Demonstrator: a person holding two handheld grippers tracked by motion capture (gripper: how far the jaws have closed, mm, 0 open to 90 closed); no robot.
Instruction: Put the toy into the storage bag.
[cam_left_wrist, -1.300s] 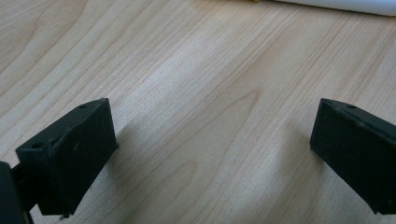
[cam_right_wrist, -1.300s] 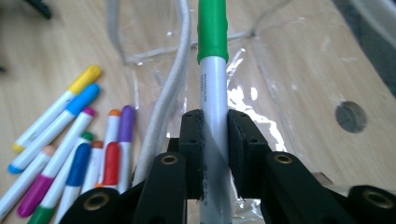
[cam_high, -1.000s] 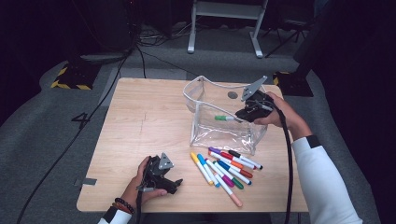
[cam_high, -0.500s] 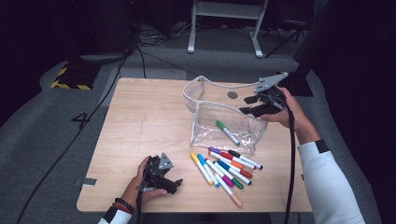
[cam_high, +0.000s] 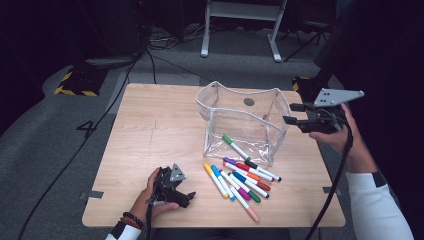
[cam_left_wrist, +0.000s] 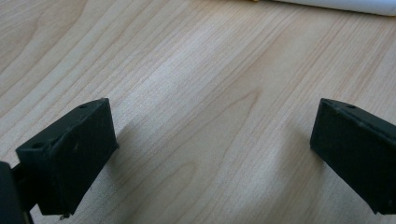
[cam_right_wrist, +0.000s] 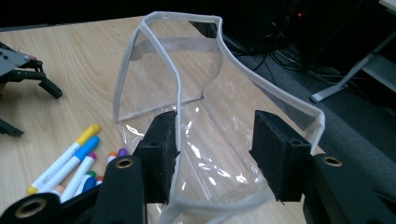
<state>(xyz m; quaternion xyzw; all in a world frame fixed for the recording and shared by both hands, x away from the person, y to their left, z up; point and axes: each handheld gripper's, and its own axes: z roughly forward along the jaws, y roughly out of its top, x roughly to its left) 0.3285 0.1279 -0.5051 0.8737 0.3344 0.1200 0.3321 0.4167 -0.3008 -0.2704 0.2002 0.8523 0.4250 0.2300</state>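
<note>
Dark grey carpet surrounds a pale wooden worktop (cam_high: 150, 130), with black cables trailing across the floor and a white metal frame (cam_high: 240, 25) standing beyond the far edge.

On the worktop's right half stands a clear, soft plastic pouch with a whitish trimmed rim (cam_high: 245, 122), upright and open at the top, its walls bowed and wrinkled. A green-capped white marker (cam_high: 235, 146) lies slanted on its floor. Just in front of the pouch, toward the person, a loose pile of coloured markers (cam_high: 240, 181) lies on the wood, with yellow, blue, purple, red, green and pink caps among them.

The right tool (cam_high: 295, 114) is held above the worktop's right edge, just beside the pouch's right wall, its grey three-cornered plate on top. Its jaws have just been opening and stand partly apart with nothing gripped. The left tool (cam_high: 186, 196) rests in the person's hand on the near left of the worktop, well apart from the pouch, its jaws spread wide over bare wood.

The right gripper view looks into the pouch (cam_right_wrist: 187, 93) from its side: the trimmed rim runs close past the left jaw, the glossy creases of the plastic show plainly, and the yellow and blue markers (cam_right_wrist: 70, 154) lie to the left with the left tool (cam_right_wrist: 28, 88) farther off. The left gripper view brings the wood grain (cam_left_wrist: 205, 107) close between two widely parted black jaws.
</note>
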